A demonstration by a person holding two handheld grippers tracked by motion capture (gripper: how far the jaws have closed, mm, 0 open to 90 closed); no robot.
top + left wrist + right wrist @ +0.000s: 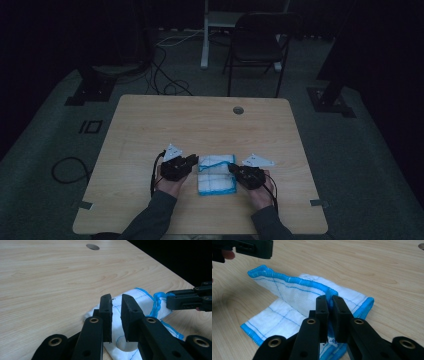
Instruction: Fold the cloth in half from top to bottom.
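A white cloth with blue stitched edges (216,176) lies folded on the wooden table (200,125) near the front edge. My right gripper (231,168) is at the cloth's right side, shut on its blue hem (331,293). It lifts that hem into a ridge that runs to a raised corner (260,269). My left gripper (194,161) is at the cloth's left side. Its jaws stand a narrow gap apart just over the cloth (140,296), gripping nothing that I can see. In the left gripper view the right gripper (170,300) holds the blue hem (158,298).
A round cable hole (238,110) sits near the table's far edge. Beyond the table stand a dark folding chair (257,45) and a white post (205,40). Cables lie on the floor (165,80). The table's back half is bare wood.
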